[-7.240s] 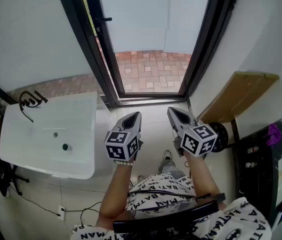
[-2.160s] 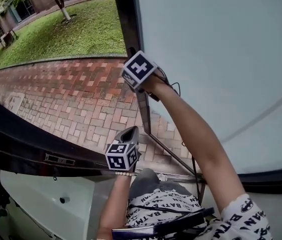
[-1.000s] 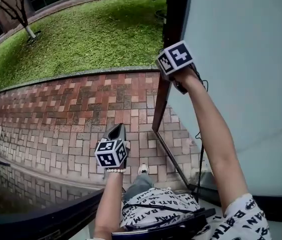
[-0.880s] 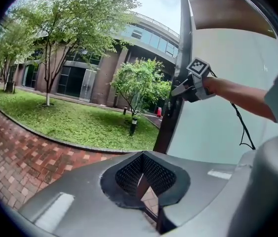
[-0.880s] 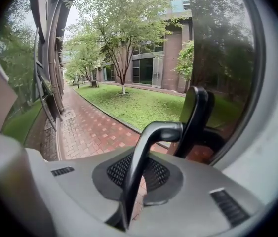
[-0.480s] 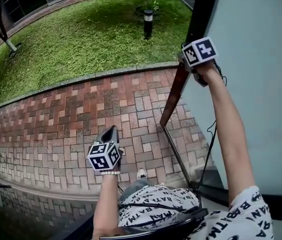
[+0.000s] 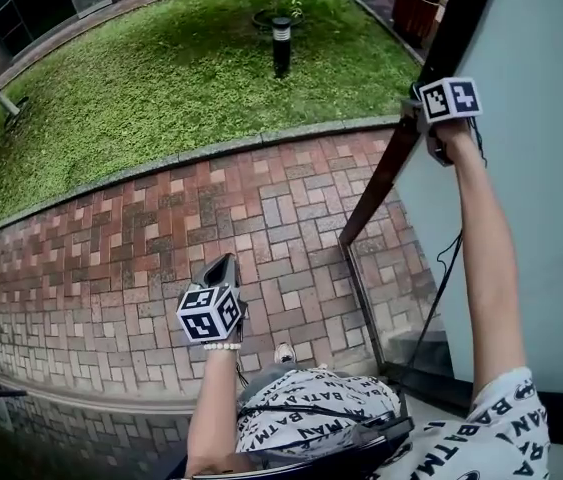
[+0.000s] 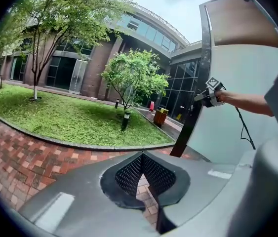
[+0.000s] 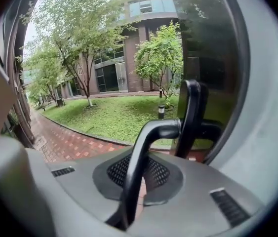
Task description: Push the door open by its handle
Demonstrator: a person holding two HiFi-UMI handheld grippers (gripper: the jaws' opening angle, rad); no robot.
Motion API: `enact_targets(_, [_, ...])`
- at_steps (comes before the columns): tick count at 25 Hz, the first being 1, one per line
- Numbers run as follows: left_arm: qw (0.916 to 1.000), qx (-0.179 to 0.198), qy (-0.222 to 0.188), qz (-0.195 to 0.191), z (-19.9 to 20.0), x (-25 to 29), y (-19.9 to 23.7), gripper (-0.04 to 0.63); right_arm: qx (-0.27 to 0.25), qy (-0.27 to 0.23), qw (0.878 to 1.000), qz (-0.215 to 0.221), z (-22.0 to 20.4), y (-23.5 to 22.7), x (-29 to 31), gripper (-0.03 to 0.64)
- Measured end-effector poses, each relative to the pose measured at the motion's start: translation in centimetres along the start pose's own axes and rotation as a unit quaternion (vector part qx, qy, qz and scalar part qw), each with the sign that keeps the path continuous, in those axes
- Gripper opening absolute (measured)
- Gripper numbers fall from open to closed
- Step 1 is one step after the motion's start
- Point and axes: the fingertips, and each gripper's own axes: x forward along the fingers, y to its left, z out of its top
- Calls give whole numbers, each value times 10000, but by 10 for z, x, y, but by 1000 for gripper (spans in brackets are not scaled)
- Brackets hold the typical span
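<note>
One door (image 7: 561,168) stands open onto brick paving (image 7: 161,238) and lawn (image 7: 161,88).

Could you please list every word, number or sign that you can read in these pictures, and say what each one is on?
"BATMAN": printed repeatedly on the person's shirt, upside down in the head view.
Left tool and right tool: marker squares only, no letters.
Bins beyond the lawn: too small to read.

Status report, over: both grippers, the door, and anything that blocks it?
Right gripper shut on door handle. Left gripper shut, empty, held over brick paving. Door stands open outward. No obstacle visible in its path.
</note>
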Motion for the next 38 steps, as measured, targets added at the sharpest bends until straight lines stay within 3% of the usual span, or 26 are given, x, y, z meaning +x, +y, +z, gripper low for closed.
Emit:
enact_targets(12, [9996, 55, 221, -179, 5, 38, 0, -12, 442, -69, 9967, -681, -10, -101, -14, 9])
enact_targets(27, [9988, 21, 302, -374, 4, 51, 1, -12, 351, 79, 9956, -865, -13, -106, -19, 9])
enact_targets(30, [9986, 43, 306, -421, -1, 45, -3, -12, 387, 212, 9933, -1065, -13, -108, -25, 38])
enact_targets(31, [9987, 46, 281, -427, -1, 43, -5, -12, 377, 167, 9921, -1185, -10, -108, -32, 106])
enact_targets(32, [9987, 44, 252, -433, 0, 40, -8, -12, 346, 38, 9911, -1287, -3, -106, -44, 160])
enact_targets(35, [9987, 49, 206, -472, -5, 29, -21, -12, 140, -803, 9890, -1234, 28, -72, -98, 160])
enact_targets(38, [9985, 91, 209, -499, -19, 11, -42, -12, -85, -1888, 9780, -878, 41, -13, -161, 135])
